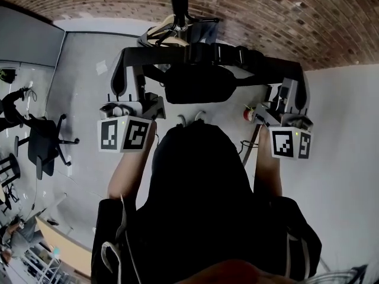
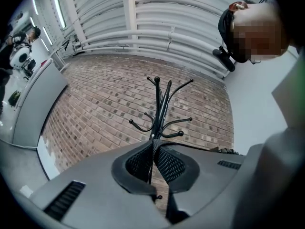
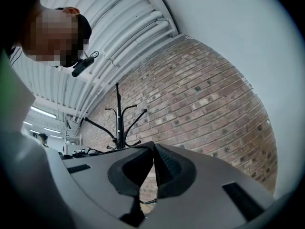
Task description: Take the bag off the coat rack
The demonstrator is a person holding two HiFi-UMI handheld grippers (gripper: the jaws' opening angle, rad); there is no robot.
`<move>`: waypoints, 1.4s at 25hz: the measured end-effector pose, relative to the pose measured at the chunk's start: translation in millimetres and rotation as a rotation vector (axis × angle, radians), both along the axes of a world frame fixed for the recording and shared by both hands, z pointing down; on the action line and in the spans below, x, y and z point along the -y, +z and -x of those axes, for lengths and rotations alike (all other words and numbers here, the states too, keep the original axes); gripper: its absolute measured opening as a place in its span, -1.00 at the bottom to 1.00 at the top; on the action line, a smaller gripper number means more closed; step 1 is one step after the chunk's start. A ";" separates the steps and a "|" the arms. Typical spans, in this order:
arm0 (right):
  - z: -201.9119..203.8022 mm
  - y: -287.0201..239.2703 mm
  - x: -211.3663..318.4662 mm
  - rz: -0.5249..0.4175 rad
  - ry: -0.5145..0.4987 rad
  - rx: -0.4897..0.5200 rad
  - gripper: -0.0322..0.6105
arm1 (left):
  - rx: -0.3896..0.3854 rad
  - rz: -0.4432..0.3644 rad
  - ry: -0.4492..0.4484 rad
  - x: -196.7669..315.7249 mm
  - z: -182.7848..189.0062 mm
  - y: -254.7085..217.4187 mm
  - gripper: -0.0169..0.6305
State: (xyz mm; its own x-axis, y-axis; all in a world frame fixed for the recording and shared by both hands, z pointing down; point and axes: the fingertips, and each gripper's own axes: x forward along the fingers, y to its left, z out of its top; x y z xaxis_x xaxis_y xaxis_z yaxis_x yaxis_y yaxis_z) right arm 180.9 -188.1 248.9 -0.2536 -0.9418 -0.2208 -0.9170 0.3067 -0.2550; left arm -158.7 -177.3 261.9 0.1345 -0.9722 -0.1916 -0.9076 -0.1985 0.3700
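Observation:
A black bag [image 1: 192, 84] hangs by its long strap [image 1: 177, 54], stretched level between my two grippers in the head view, just in front of the black coat rack [image 1: 177, 2]. My left gripper [image 1: 126, 58] is shut on the strap's left end, and my right gripper [image 1: 294, 76] is shut on its right end. In the left gripper view the pads [image 2: 169, 163] press together on a thin dark edge, with the coat rack [image 2: 159, 104] and its bare hooks ahead. The right gripper view shows its pads [image 3: 167, 168] pinched likewise, with the coat rack [image 3: 118, 120] at the left.
A brick wall [image 1: 272, 16] stands behind the rack, and light-coloured items [image 1: 169, 29] hang low on the pole. A black office chair [image 1: 44, 141] stands at the left by a grey partition [image 1: 29, 37]. A small red object [image 1: 247, 114] lies on the floor near my right gripper.

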 end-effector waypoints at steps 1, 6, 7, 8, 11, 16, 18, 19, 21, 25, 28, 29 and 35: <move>1.6 -0.6 -1.0 -0.006 0.000 -0.011 -0.83 | 0.006 0.004 0.002 -1.8 1.7 0.8 -0.88; 6.5 0.0 -3.3 -0.017 0.025 -0.084 -0.83 | 0.031 0.010 -0.010 -8.5 8.1 -2.0 -0.88; 7.3 2.1 -3.2 -0.012 0.027 -0.089 -0.83 | 0.033 0.008 -0.012 -9.3 9.0 -3.3 -0.88; 8.1 4.8 -3.0 -0.006 0.028 -0.091 -0.83 | 0.036 0.007 -0.013 -10.1 10.0 -4.5 -0.88; 10.0 10.0 -3.4 -0.013 0.042 -0.109 -0.83 | 0.061 0.001 -0.020 -11.6 12.4 -7.1 -0.88; 14.9 15.4 -4.1 -0.013 0.066 -0.155 -0.83 | 0.168 -0.022 -0.057 -16.7 16.6 -13.0 -0.88; 16.6 15.8 -5.0 -0.018 0.076 -0.189 -0.83 | 0.165 -0.022 -0.056 -16.8 17.9 -13.5 -0.88; 18.1 15.4 -6.4 -0.022 0.078 -0.206 -0.83 | 0.159 -0.018 -0.057 -16.6 19.2 -12.8 -0.88; 24.0 13.1 -10.1 -0.026 0.068 -0.229 -0.83 | 0.143 -0.007 -0.063 -17.8 24.6 -12.5 -0.88; 37.3 3.4 -19.4 -0.031 0.033 -0.252 -0.83 | 0.118 -0.006 -0.088 -31.4 37.4 -19.5 -0.88; 35.5 -4.6 -30.3 -0.058 0.053 -0.287 -0.83 | 0.139 -0.003 -0.080 -41.0 36.1 -19.9 -0.88; 33.3 -6.3 -34.2 -0.064 0.059 -0.301 -0.83 | 0.162 -0.009 -0.077 -44.5 34.1 -21.3 -0.88; 17.8 -13.8 -60.1 -0.056 0.061 -0.307 -0.83 | 0.225 -0.048 -0.048 -67.6 19.6 -29.4 -0.88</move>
